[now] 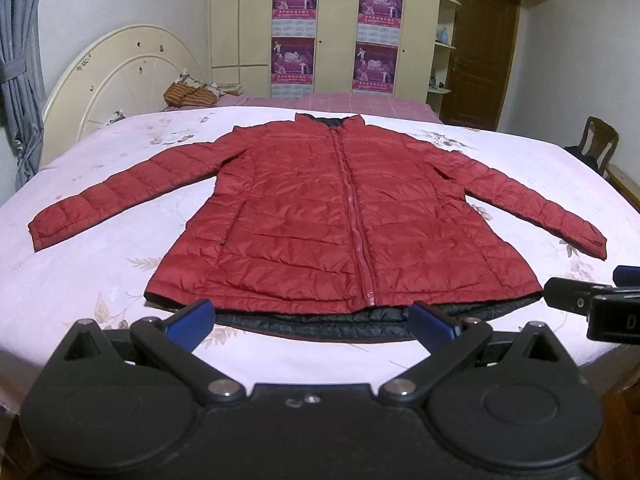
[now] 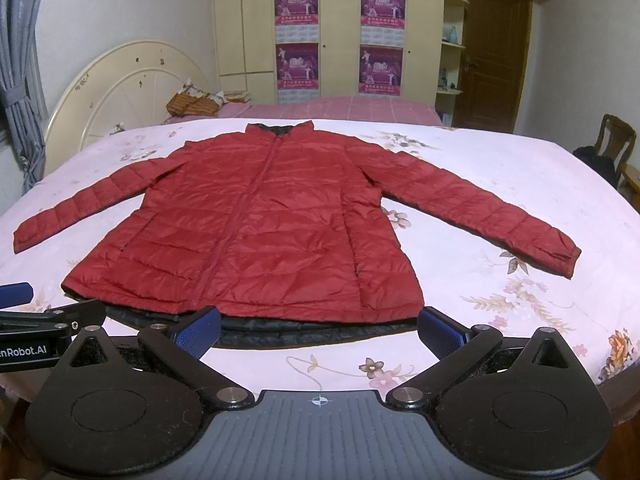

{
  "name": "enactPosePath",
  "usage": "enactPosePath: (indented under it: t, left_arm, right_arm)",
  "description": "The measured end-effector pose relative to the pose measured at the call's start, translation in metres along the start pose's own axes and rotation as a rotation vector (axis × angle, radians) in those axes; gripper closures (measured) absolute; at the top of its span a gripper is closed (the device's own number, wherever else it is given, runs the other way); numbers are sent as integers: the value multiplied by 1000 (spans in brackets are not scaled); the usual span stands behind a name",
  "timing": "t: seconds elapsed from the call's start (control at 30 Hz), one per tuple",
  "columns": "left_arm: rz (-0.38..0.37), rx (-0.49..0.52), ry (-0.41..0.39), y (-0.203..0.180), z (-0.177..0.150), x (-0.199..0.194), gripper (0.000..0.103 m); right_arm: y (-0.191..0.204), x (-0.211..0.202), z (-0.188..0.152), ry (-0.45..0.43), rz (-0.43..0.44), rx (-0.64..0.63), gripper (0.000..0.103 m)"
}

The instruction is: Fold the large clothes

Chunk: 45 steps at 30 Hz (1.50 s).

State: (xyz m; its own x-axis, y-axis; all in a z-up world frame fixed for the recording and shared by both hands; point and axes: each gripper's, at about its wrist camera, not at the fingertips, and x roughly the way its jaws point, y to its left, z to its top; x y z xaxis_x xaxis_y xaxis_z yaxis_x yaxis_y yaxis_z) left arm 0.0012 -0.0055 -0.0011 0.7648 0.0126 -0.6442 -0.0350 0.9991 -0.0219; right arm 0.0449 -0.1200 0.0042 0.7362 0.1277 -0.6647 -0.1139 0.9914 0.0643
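Note:
A red quilted puffer jacket (image 1: 316, 216) lies flat and zipped on the bed, collar away from me, both sleeves spread out to the sides. Its dark lining shows along the near hem (image 1: 312, 322). My left gripper (image 1: 312, 322) is open and empty, hovering just short of the hem near the zipper's end. The jacket also fills the right wrist view (image 2: 260, 224). My right gripper (image 2: 320, 330) is open and empty, just short of the hem's right half. Each gripper shows at the edge of the other's view, the right one (image 1: 592, 304) and the left one (image 2: 36, 320).
The bed has a pink floral sheet (image 1: 100, 280) and a cream headboard (image 1: 120, 76) at the left. A striped pillow (image 1: 192, 94) lies at the far left. Wardrobes with posters (image 1: 336, 36), a brown door (image 1: 480, 52) and a wooden chair (image 1: 596, 146) stand behind.

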Motion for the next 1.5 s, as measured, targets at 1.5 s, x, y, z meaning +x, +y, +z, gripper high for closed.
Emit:
enactPosePath:
  t: [1.5]
  left_arm:
    - [-2,-1,0,1,5,4,0]
  right_arm:
    - [-7,4,2,-4,-7,6,0]
